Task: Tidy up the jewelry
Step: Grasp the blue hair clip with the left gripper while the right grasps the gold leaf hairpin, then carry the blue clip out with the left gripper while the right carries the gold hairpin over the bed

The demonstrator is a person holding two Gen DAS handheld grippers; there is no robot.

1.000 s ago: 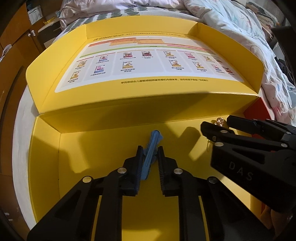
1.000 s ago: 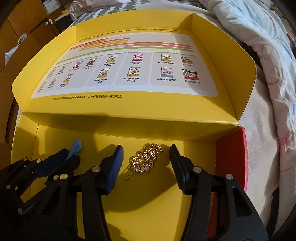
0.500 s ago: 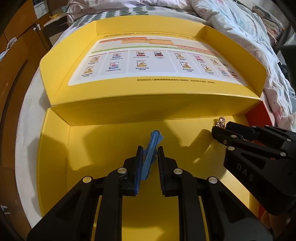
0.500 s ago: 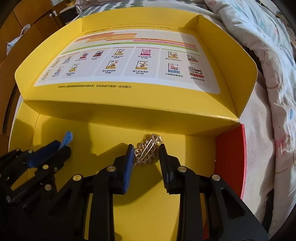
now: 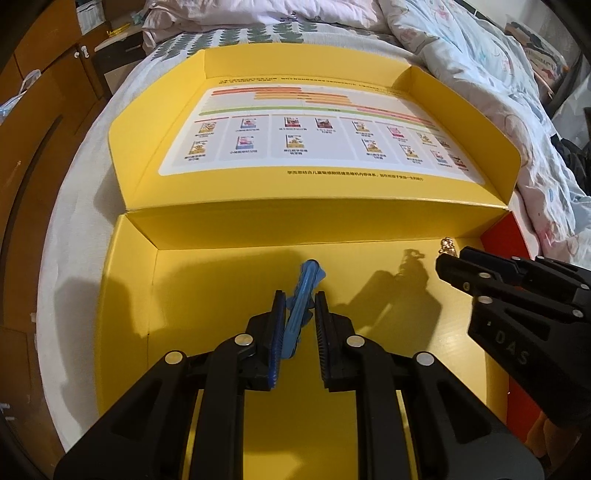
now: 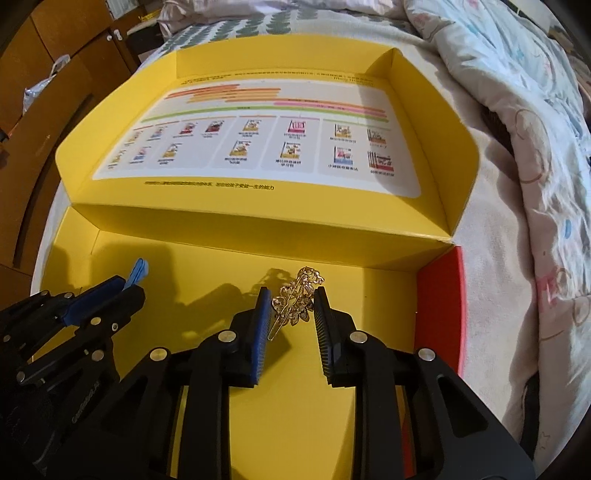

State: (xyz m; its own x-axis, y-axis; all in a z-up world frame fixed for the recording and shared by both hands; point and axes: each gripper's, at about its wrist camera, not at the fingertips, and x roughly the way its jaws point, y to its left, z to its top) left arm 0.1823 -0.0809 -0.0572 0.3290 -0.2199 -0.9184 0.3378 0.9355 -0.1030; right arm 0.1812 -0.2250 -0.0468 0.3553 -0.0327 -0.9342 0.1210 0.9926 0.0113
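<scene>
A yellow box [image 5: 125,295] lies open on a bed, its lid [image 5: 314,125] folded back with a printed sheet inside. My left gripper [image 5: 299,299] is shut on a blue hair clip [image 5: 303,295] and holds it above the box floor. In the right wrist view the clip's tip [image 6: 138,271] sticks out of the left gripper [image 6: 122,291]. My right gripper [image 6: 291,299] is shut on a gold leaf-shaped hair clip [image 6: 295,299], lifted above the box floor. In the left wrist view only the gold clip's tip [image 5: 448,245] shows past the right gripper [image 5: 448,258].
The box has a red side wall [image 6: 439,295] on the right. A crumpled quilt [image 6: 517,92] lies to the right of the box. Wooden cabinets [image 5: 37,74] stand on the left. A patterned sheet [image 5: 258,35] lies beyond the lid.
My right gripper closed on the gold hair clip and lifted it off the box floor. Both grippers have risen and pulled back; the left kept its hold on the blue clip.
</scene>
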